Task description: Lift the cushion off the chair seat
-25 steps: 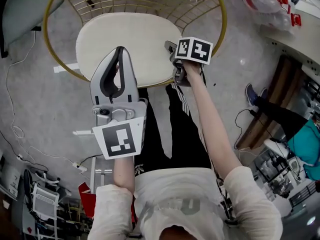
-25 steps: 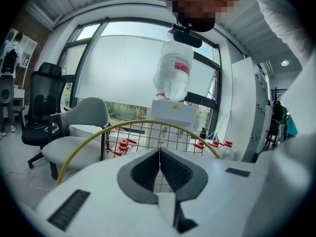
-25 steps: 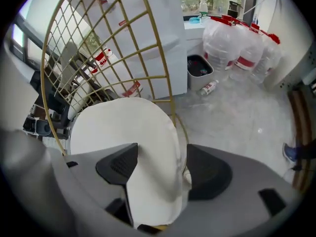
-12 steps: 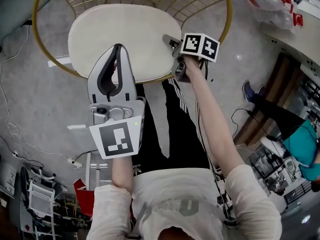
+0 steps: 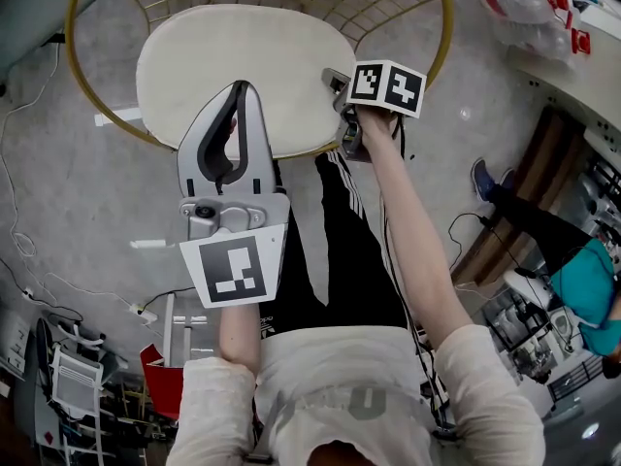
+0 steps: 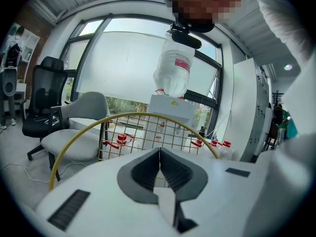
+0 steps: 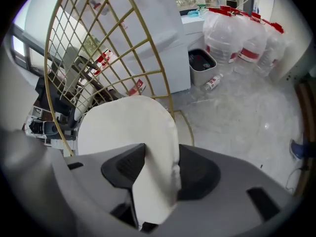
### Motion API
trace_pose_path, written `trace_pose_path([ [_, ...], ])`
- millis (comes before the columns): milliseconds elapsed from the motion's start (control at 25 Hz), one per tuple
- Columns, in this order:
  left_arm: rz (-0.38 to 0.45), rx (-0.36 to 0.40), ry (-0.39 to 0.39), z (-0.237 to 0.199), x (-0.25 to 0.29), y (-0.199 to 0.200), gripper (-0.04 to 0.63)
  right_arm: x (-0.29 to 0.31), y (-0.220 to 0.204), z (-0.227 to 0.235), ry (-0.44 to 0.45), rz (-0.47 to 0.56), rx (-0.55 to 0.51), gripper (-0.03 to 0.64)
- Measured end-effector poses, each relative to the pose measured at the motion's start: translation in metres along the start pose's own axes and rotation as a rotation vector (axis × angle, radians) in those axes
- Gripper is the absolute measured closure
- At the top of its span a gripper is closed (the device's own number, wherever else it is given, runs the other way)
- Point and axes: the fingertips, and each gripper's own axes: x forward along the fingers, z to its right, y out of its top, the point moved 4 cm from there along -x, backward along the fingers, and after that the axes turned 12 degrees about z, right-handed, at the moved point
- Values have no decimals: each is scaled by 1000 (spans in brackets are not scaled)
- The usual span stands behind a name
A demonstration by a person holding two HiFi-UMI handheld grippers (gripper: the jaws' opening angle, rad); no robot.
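A cream oval cushion (image 5: pixel 243 66) lies on the seat of a round gold wire chair (image 5: pixel 441 37). My right gripper (image 5: pixel 342 110) points steeply down at the cushion's near right edge. In the right gripper view the cushion (image 7: pixel 128 127) rim fills the gap between the dark pads (image 7: pixel 197 172), and the closing jaws of my right gripper (image 7: pixel 158 169) press on it from both sides. My left gripper (image 5: pixel 236 90) hovers above the cushion's near edge with nothing in it. In the left gripper view the left gripper (image 6: pixel 159 149) has its jaws shut, tips together.
My legs in black trousers (image 5: pixel 320 250) stand at the chair's front. Large water bottles (image 7: pixel 242 38) and a small bin (image 7: pixel 201 63) sit beyond the chair. A grey chair (image 6: pixel 81 127) and a black office chair (image 6: pixel 44 112) stand to the left. Cables (image 5: pixel 29 250) trail on the floor.
Both grippers stay where they were, the right at the cushion's near right edge and the left hovering over it. Only the head view has shifted a little.
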Motion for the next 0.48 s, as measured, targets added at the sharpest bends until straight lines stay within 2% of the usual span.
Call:
trace_pose_path([
  [480,17,9,19,1,-7,13,581,-15,2,-1,-84,-42,-21,442],
])
